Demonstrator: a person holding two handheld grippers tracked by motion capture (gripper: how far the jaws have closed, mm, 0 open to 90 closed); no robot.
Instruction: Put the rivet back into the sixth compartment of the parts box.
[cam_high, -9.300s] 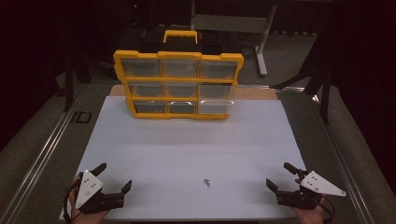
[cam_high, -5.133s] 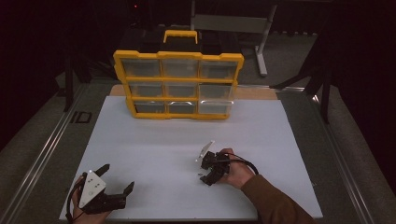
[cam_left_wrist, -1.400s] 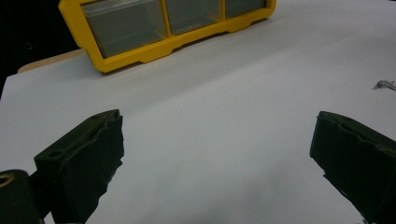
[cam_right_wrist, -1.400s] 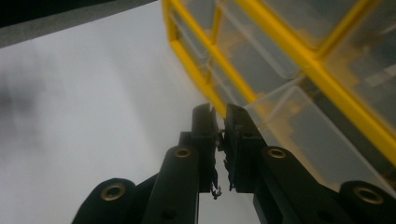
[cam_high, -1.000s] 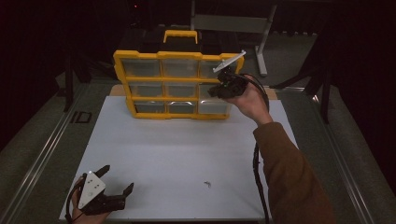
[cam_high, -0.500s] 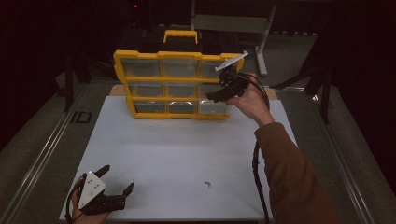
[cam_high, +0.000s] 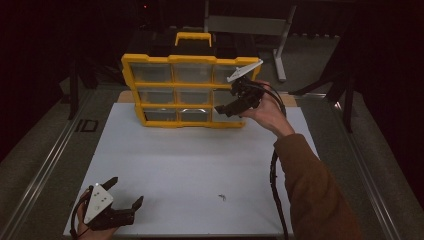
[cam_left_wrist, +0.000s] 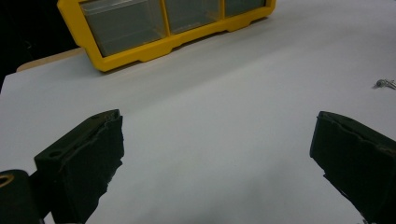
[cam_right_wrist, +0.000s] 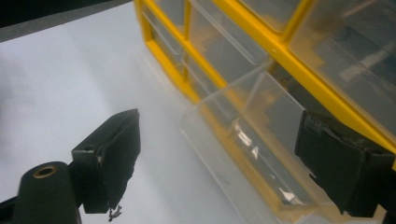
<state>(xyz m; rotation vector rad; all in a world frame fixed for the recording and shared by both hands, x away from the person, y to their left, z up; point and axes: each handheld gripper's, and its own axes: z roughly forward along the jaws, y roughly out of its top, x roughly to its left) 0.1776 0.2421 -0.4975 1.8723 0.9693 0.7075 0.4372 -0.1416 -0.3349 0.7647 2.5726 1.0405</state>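
Jaws of right gripper spread wide, raised at right side of yellow drawer cabinet, holding nothing. In right gripper view, clear drawer sticks out from cabinet frame, between jaws. Small metal screw hangs at tip of one jaw of right gripper; grip unclear. Left gripper low at near left corner of white worktop, jaws wide, empty. Second small screw lies loose on worktop, well apart from both grippers. Cabinet stands upright at far edge of worktop.
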